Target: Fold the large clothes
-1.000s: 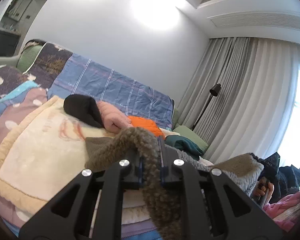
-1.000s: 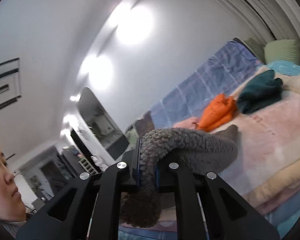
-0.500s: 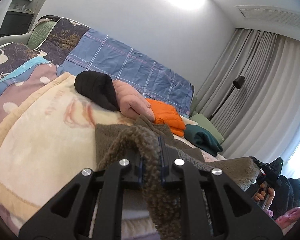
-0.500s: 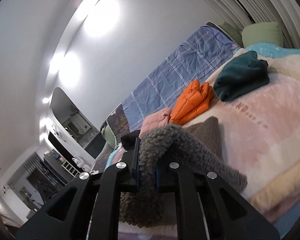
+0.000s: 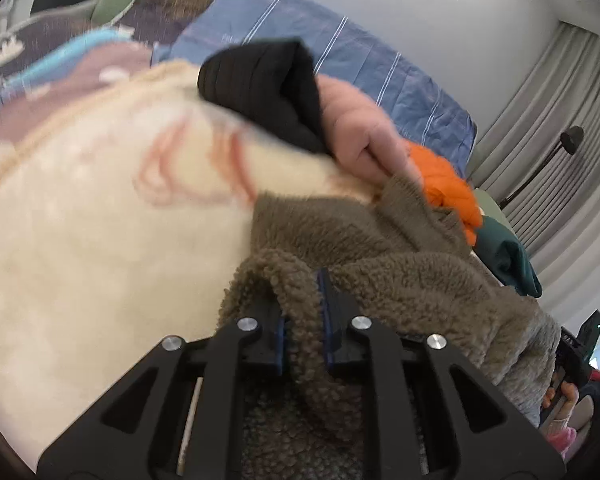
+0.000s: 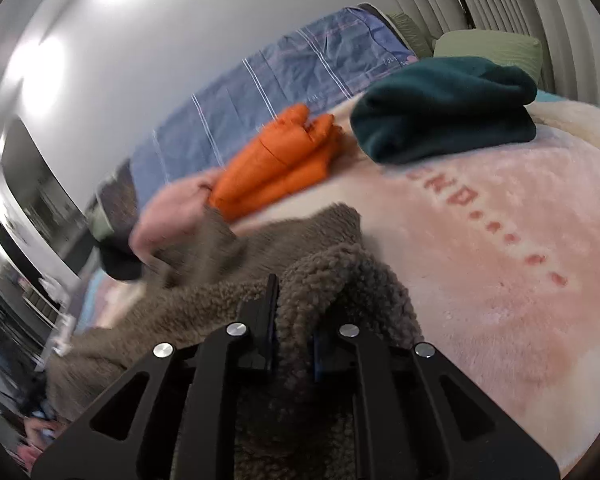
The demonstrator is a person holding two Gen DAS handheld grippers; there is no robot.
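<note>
A brown fleece garment (image 5: 400, 280) lies spread over the cream blanket (image 5: 100, 240), its far edge touching the pile of folded clothes. My left gripper (image 5: 300, 292) pinches a bunched fold of it; its jaws are opening slightly with the fleece still pressed between the pads. In the right wrist view the same fleece (image 6: 228, 292) drapes away to the left, and my right gripper (image 6: 296, 300) is shut on another fold, low over the pink blanket (image 6: 500, 260). The right gripper's body and a hand show at the left view's right edge (image 5: 580, 344).
Folded clothes line the far side of the bed: a black one (image 5: 268, 88), a pink one (image 5: 360, 132), an orange jacket (image 6: 280, 160) and a teal one (image 6: 444, 108). Behind them hangs a blue plaid sheet (image 6: 300, 72). A floor lamp (image 5: 572, 140) stands by grey curtains.
Both grippers have come down and forward toward the bed, tipping downward. The fleece they hold has been lowered onto the blanket and now lies spread toward the folded pile.
</note>
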